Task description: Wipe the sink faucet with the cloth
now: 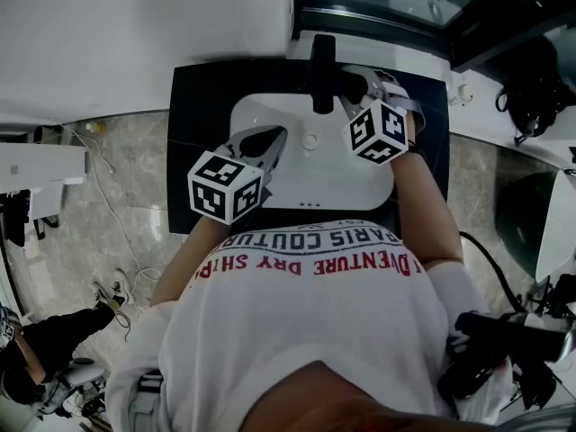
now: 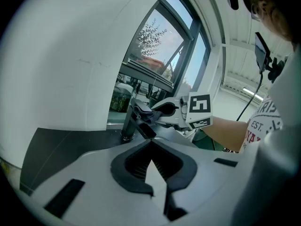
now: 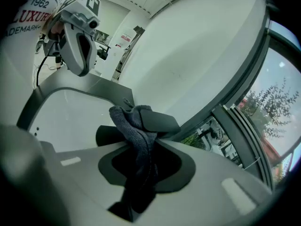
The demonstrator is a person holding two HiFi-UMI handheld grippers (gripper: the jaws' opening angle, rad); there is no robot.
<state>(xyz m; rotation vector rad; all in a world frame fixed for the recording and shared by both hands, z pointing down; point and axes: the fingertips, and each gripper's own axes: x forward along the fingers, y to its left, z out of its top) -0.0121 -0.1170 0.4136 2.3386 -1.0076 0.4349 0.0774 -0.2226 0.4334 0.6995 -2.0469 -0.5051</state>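
Observation:
The black faucet point(image 1: 322, 68) stands at the back of the white sink point(image 1: 297, 174). My right gripper point(image 1: 358, 86) is at the faucet's right side, shut on a dark grey cloth point(image 3: 135, 128). In the right gripper view the cloth is bunched against the faucet's flat black lever point(image 3: 159, 121). My left gripper point(image 1: 281, 135) hovers over the basin to the left of the faucet, shut with nothing in it. From the left gripper view the faucet point(image 2: 133, 120) rises just beyond the jaw tips, with the right gripper point(image 2: 165, 109) behind it.
A dark counter point(image 1: 193, 124) surrounds the sink against a white wall point(image 1: 135, 34). A window point(image 2: 160, 69) lies behind the faucet. The drain point(image 1: 310, 139) sits mid-basin. Cables and equipment lie on the floor at left and right.

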